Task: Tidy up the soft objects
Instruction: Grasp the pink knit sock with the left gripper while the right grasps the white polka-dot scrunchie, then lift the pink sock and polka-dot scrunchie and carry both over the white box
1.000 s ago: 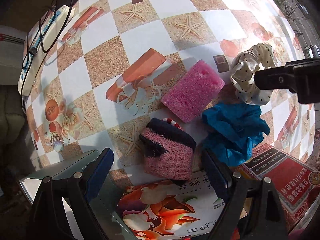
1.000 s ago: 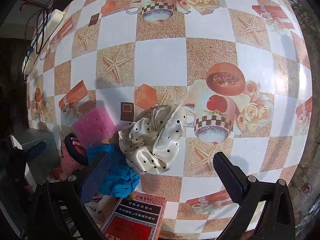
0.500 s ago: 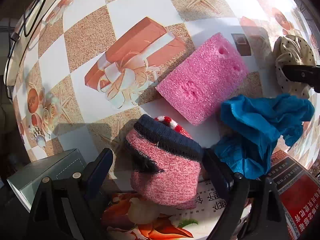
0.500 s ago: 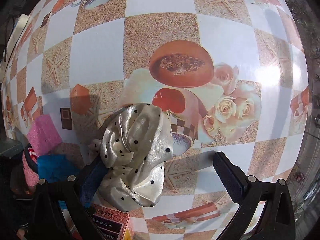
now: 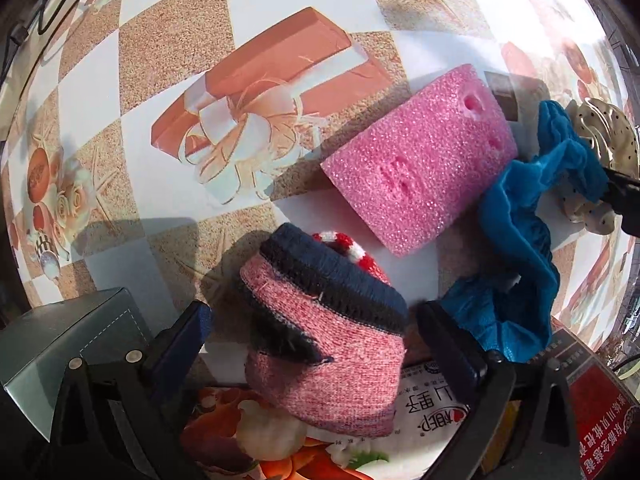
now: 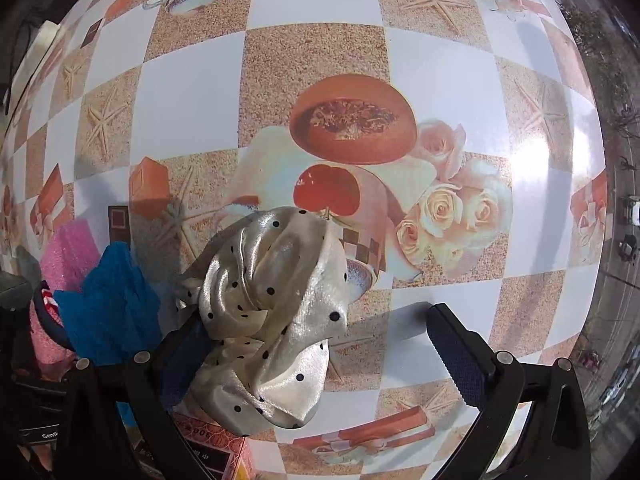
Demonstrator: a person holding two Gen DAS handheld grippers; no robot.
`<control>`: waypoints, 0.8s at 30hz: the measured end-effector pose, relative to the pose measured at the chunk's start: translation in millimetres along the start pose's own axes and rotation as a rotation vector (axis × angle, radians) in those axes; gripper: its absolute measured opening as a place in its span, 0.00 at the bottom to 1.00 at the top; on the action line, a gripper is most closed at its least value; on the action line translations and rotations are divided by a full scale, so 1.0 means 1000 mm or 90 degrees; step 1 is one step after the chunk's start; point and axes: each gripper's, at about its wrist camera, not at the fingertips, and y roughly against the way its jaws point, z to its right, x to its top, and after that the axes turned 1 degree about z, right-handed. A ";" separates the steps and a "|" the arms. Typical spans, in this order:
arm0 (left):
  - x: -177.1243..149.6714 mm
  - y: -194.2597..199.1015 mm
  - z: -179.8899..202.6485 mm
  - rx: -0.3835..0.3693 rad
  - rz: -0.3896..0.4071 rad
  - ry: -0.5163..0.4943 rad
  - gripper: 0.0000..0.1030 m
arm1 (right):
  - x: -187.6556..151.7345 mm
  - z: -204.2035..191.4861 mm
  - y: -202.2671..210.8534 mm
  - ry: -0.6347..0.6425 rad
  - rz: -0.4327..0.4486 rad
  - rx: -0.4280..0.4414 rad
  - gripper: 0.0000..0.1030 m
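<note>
- we count four soft things on the checked tablecloth [image 6: 192, 92]: one knit sock [image 5: 324, 344], one pink sponge [image 5: 420, 168], one blue cloth [image 5: 520, 264], one dotted scrunchie [image 6: 272, 312].
- left gripper [image 5: 316, 344]: jaws spread wide, just been opening. sock sits between them, partly on a printed packet [image 5: 420, 412]; we see a gap at the left pad, right pad looks just beside the knit, not pressing.
- sponge lies flat just beyond the sock, blue cloth touching its right end.
- right gripper [image 6: 320, 344]: jaws spread, pointing down. scrunchie lies over the left finger, well clear of the right one, so no pinch.
- also two boxes: one grey box [image 5: 60, 344] at the left gripper's lower left, one red box [image 5: 600, 420] at lower right.
</note>
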 end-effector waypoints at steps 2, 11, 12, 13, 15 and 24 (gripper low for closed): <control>0.003 0.001 0.002 0.000 0.001 0.001 1.00 | -0.002 0.001 0.000 -0.001 0.005 0.000 1.00; 0.004 0.004 0.004 -0.001 -0.012 0.011 1.00 | -0.019 -0.010 0.007 -0.001 0.033 -0.001 1.00; 0.008 0.004 0.005 -0.001 -0.014 0.010 1.00 | -0.021 -0.011 0.007 -0.001 0.036 -0.002 1.00; 0.008 0.004 0.005 -0.001 -0.015 0.010 1.00 | -0.023 -0.012 0.008 0.000 0.036 -0.002 1.00; 0.010 0.004 0.006 0.000 -0.010 0.011 1.00 | -0.025 -0.013 0.008 0.004 0.030 -0.001 1.00; -0.003 0.026 0.019 0.006 0.045 0.001 0.59 | -0.047 -0.015 0.025 0.016 0.047 0.021 0.43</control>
